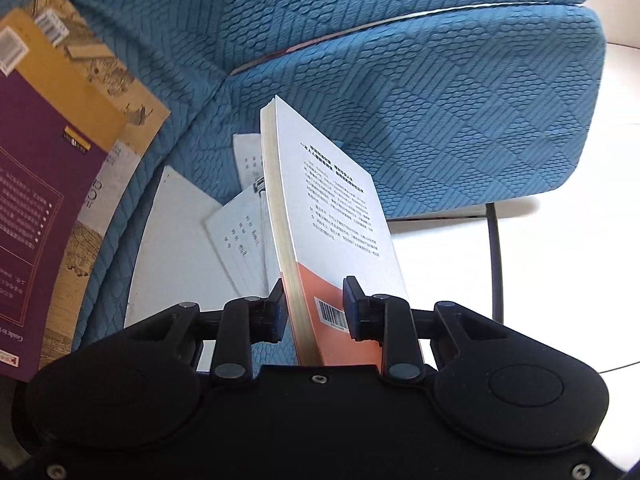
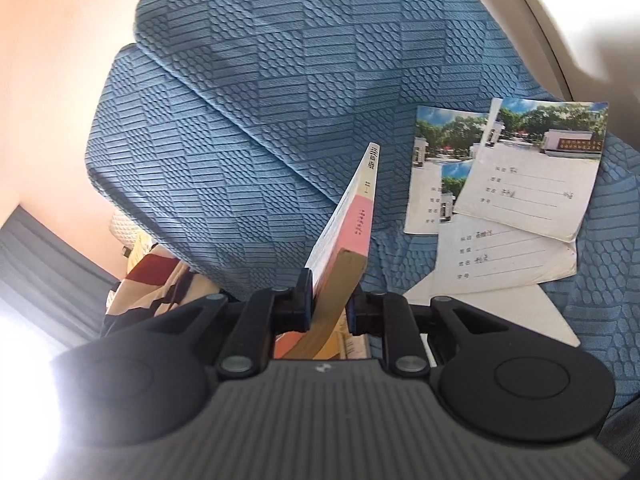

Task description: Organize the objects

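In the left wrist view, a paperback (image 1: pixel 340 216) with a white and orange back cover and a barcode stands on edge, tilted. My left gripper (image 1: pixel 314 304) is shut on its near end, one pad on the page edge and one on the cover. In the right wrist view, a book with a pink and white spine (image 2: pixel 352 216) sticks up and away. My right gripper (image 2: pixel 330 304) is shut on its lower end, with the yellowed page edges between the pads. I cannot tell whether both views show one book; neither view shows the other gripper.
A blue quilted sofa (image 1: pixel 420 92) fills both views. A purple and yellow book (image 1: pixel 52 184) lies on older-looking books at left, with white notebooks (image 1: pixel 240 232) below. Several photo-covered notebooks (image 2: pixel 520 184) lie on the seat. A black metal leg (image 1: pixel 496 260) stands on white floor. Patterned cloth (image 2: pixel 152 280) is at left.
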A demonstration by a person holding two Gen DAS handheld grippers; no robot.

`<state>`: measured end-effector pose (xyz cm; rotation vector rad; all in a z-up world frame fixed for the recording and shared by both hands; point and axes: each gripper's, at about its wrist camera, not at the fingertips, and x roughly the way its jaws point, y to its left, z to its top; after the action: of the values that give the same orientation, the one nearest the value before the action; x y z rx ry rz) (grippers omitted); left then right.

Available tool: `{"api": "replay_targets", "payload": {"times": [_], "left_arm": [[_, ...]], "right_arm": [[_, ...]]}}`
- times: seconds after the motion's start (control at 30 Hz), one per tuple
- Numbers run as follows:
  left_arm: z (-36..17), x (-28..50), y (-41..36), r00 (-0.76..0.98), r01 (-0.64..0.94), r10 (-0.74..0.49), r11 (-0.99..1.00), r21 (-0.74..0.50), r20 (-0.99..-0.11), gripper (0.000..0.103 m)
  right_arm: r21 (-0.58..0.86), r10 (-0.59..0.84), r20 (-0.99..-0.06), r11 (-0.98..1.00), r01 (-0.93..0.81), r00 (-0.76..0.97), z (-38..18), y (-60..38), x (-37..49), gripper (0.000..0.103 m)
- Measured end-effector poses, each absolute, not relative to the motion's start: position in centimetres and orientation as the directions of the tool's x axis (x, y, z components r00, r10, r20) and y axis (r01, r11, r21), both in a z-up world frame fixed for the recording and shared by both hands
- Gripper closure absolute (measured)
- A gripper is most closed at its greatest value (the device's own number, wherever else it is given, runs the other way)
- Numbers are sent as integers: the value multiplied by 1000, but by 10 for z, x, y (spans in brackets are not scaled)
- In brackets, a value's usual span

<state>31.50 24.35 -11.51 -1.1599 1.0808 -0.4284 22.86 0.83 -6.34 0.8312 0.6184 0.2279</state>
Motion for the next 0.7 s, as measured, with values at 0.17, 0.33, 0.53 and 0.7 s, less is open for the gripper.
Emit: {"api": "replay_targets", "payload": {"times": [0.17, 0.33, 0.53, 0.7], "left_arm": [[-87, 308, 257, 490, -213, -750, 391, -895, -444, 77], [-56, 303, 271, 501, -157, -754, 402, -902, -424, 77], [-36, 294, 292, 501, -109, -756, 427, -898, -421, 77], [-37, 284, 310, 509, -98, -754, 428, -898, -415, 76]], "right_arm": [[748, 424, -392, 664, 14, 817, -38, 21, 221, 83], [743, 412, -359, 669, -11, 837, -14, 36, 209, 83], [728, 406, -351, 685, -28, 844, -2, 58, 198, 83], [698, 399, -352, 715, -47, 846, -1, 81, 191, 83]]}}
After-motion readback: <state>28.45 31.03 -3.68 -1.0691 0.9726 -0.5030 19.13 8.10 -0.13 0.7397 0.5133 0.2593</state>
